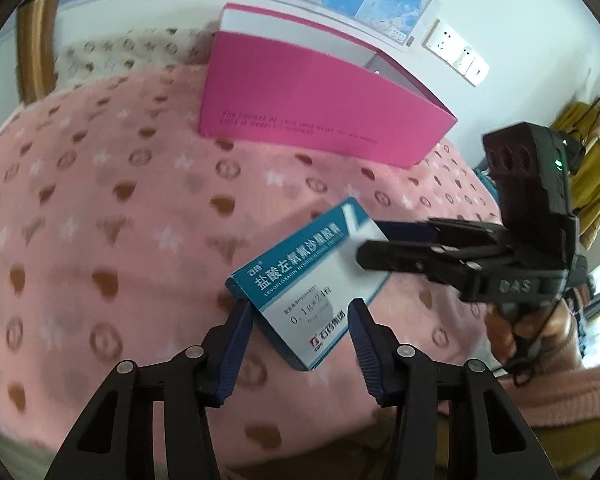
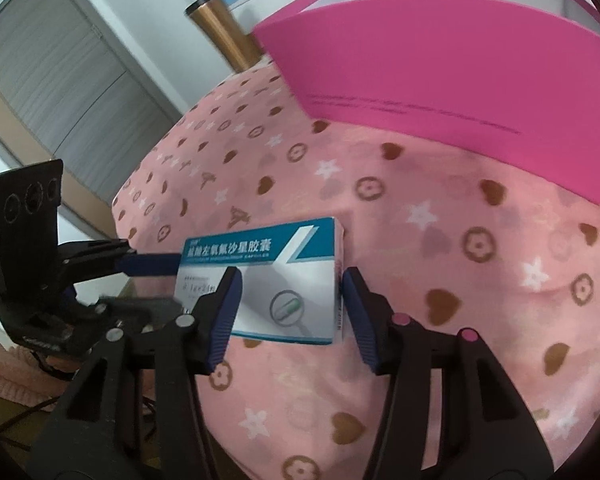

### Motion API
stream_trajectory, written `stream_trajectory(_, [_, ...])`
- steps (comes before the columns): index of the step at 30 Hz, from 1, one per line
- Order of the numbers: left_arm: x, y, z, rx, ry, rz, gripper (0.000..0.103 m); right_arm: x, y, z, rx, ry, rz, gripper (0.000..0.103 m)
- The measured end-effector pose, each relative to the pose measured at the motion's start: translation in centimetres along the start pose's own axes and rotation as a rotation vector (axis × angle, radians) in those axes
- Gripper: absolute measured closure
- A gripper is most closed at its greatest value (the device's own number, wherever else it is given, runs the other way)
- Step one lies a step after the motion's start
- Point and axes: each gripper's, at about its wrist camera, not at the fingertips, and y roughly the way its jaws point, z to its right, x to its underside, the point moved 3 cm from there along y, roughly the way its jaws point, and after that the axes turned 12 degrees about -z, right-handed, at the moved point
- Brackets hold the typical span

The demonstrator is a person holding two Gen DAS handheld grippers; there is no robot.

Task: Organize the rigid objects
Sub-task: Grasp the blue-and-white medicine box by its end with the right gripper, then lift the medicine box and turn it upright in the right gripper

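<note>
**Medicine box caught between both tongs, mid hand-over**

Above the pink fleece blanket [image 1: 100,208] printed with hearts and stars, I hold a flat teal-and-white cardboard medicine box [image 1: 312,280] lifted and tilted. My left gripper [image 1: 300,312] brackets its near end, the blue pads part open, the left pad at the box edge; I cannot tell whether the right pad touches. My right gripper [image 2: 290,288] straddles the same box [image 2: 268,276], jaws about box-wide, pads at its sides, though a firm pinch is unclear. Farther back, toward the right, stands the open magenta cardboard storage box [image 1: 320,96]. I judge this the transfer step; next, one gripper must clamp surely before the other lets go, then carry toward the magenta box.
</note>
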Motion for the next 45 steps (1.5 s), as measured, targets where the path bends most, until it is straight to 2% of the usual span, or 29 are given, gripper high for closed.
stream_trajectory(8, [-3.6, 2.0, -0.4, -0.035, 0.023, -0.019, 0.067, -0.1, -1.5, 2.8, 0.005, 0.099, 0.046, 0.048])
stream_trajectory(18, [-3.9, 2.4, -0.7, -0.011, 0.023, -0.035, 0.067, -0.2, -1.8, 4.3, -0.024, 0.159, 0.07, 0.048])
stream_trajectory(28, [-3.7, 2.2, 0.2, -0.011, 0.04, -0.033, 0.067, -0.2, -1.9, 4.0, -0.008, 0.144, 0.068, 0.052])
stream_trajectory(45, [-5.9, -0.7, 1.3, -0.017, 0.096, 0.05, 0.067, -1.9, -5.0, 2.7, 0.026, 0.102, 0.149, 0.052])
